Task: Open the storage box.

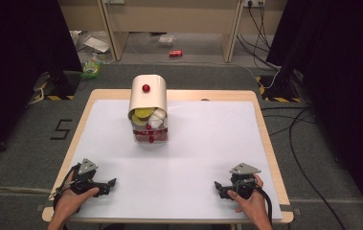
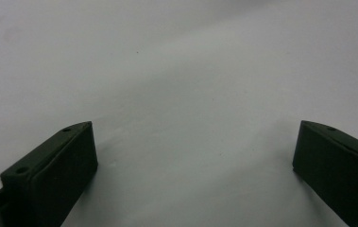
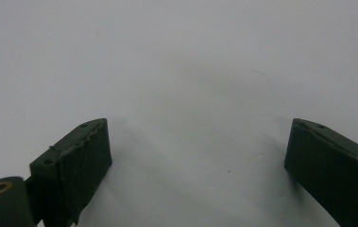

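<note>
A cream container [image 1: 148, 98] with a rounded lid and a red knob [image 1: 146, 88] stands at the back middle of the white table [image 1: 203, 143]. Its open front shows yellow and white pieces [image 1: 147, 116] over a clear lower part with small red bits. My left gripper [image 1: 109, 184] rests on the table near the front left corner, held by a hand, jaws wide apart over bare white surface [image 2: 191, 142]. My right gripper [image 1: 219, 188] rests near the front right, also open with nothing between its jaws [image 3: 195, 142]. Both grippers lie well short of the container.
The table has a wooden rim [image 1: 265, 139]. Beyond it on the floor lie a red can [image 1: 175, 53], some litter [image 1: 93, 67] and cables [image 1: 299, 143]. Dark curtains [image 1: 21, 57] flank both sides.
</note>
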